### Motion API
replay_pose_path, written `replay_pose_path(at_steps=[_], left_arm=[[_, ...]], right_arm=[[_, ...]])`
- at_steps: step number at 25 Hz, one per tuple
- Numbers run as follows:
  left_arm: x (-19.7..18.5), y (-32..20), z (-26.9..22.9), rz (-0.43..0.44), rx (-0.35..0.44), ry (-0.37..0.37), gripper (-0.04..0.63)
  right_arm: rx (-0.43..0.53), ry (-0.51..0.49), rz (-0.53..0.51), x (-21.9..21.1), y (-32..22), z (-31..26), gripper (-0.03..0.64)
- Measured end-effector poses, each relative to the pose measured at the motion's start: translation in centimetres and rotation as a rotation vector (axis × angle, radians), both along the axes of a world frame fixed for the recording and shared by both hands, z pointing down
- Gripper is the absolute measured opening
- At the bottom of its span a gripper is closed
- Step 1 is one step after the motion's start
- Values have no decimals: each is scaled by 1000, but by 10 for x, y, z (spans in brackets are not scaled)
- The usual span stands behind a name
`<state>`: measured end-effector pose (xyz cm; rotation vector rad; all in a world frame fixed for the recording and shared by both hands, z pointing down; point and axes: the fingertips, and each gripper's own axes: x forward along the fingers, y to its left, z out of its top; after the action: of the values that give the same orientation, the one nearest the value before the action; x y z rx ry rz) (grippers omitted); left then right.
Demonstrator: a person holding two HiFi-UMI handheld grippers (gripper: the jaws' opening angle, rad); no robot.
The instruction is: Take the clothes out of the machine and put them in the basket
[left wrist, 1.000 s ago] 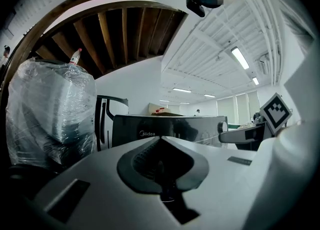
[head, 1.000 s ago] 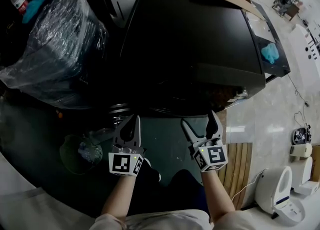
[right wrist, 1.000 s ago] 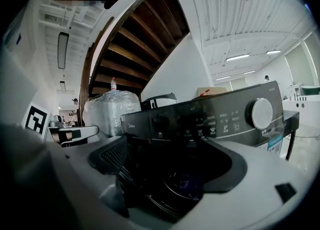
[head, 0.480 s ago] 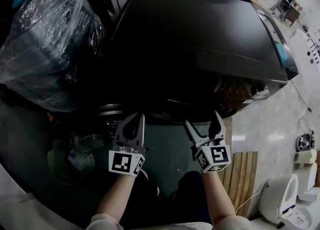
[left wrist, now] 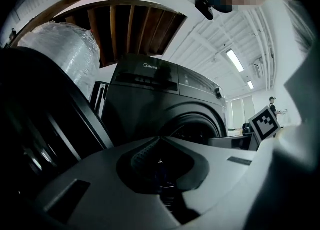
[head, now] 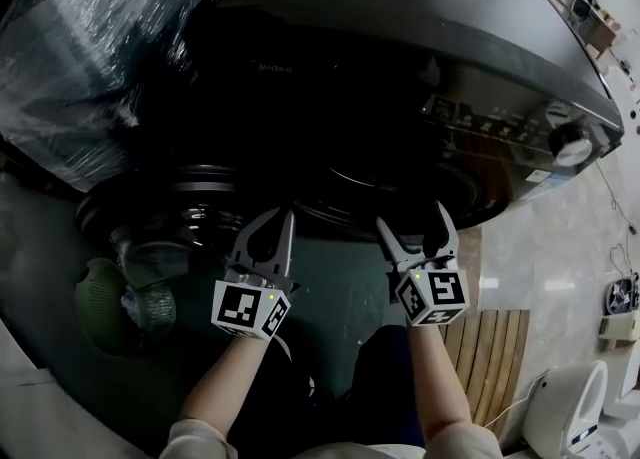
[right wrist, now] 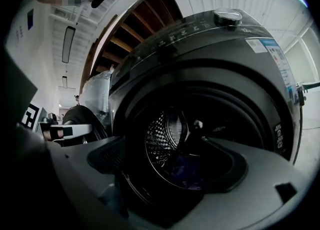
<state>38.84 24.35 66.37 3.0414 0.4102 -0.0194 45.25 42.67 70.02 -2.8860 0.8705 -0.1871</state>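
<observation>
A black front-loading washing machine [head: 400, 67] fills the upper head view, its round door [head: 170, 212] swung out to the left. The drum opening [right wrist: 170, 139] faces the right gripper view, and dark blue clothes [right wrist: 187, 169] lie at the bottom of the perforated drum. My right gripper [head: 412, 219] is open and empty just in front of the opening. My left gripper [head: 283, 215] hangs beside the door, jaw tips meeting, nothing in them. A green basket [head: 100, 292] sits on the floor at lower left, beyond the left gripper.
A large plastic-wrapped bundle [head: 90, 57] stands left of the machine. A wooden slatted mat [head: 490, 347] lies on the pale floor at right, with a white appliance [head: 575, 417] past it. The machine's control knob [head: 570, 147] sits at its right corner.
The view has dropped from the machine's top to its front panel and drum opening. Both grippers have edged up toward the machine, and their jaws stand as before.
</observation>
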Motion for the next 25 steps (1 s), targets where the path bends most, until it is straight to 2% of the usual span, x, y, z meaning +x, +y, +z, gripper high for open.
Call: replay_pose_path(at_steps=[4,9,16,21,25], left_arm=[[1,8,22,12,4,-16,20],[2,10,30,16,-34,-3,20],[3,9,34,8,4,25,20],[3,10,33,11,-27,34,20],[2,16,35,6,-5,41,20]], right_arm=[[-12,-9,-4,3,4,24,471],[-16,-4,-9,4,5,37,469],[-12,-21,0,6,5,60,462],[-34,-37,5,10,1,76,460],[-38,-53,12,11,-1,87,456]])
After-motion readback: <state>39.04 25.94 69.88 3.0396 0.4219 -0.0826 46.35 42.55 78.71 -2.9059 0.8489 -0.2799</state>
